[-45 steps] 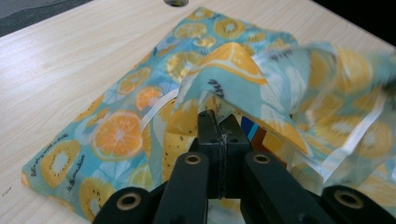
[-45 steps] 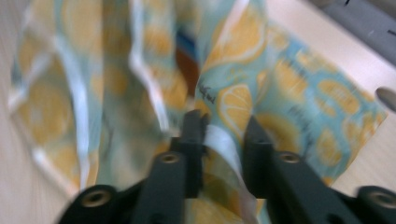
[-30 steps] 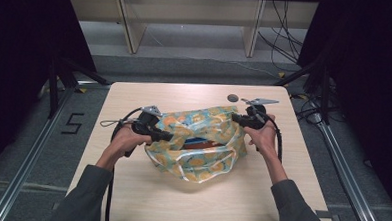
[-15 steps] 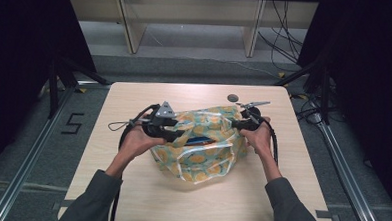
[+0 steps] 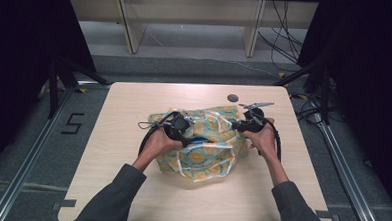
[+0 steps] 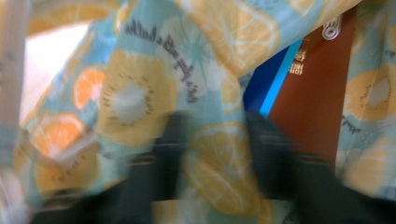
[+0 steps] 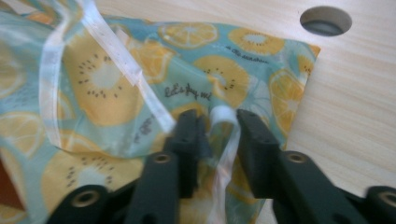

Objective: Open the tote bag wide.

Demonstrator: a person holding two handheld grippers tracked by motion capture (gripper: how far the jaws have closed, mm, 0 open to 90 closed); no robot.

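The fruit-print bag [image 5: 207, 141] felt soft and slippery; we judged its hem safest. Both grippers, left [image 6: 212, 154] and right [image 7: 217, 135], had just loosened, jaws apart around fabric.

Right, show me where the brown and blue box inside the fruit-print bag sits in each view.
High view: the brown and blue box peeks out of the turquoise fruit-print bag at its open mouth, mid-table, between the two grippers.
Left gripper view: box at the right of centre, running up to the top edge, framed by the bag's cloth.
Right gripper view: a brown sliver at the lower left edge, likely the box.
Shared landmark: the bag's citrus and kiwi print.
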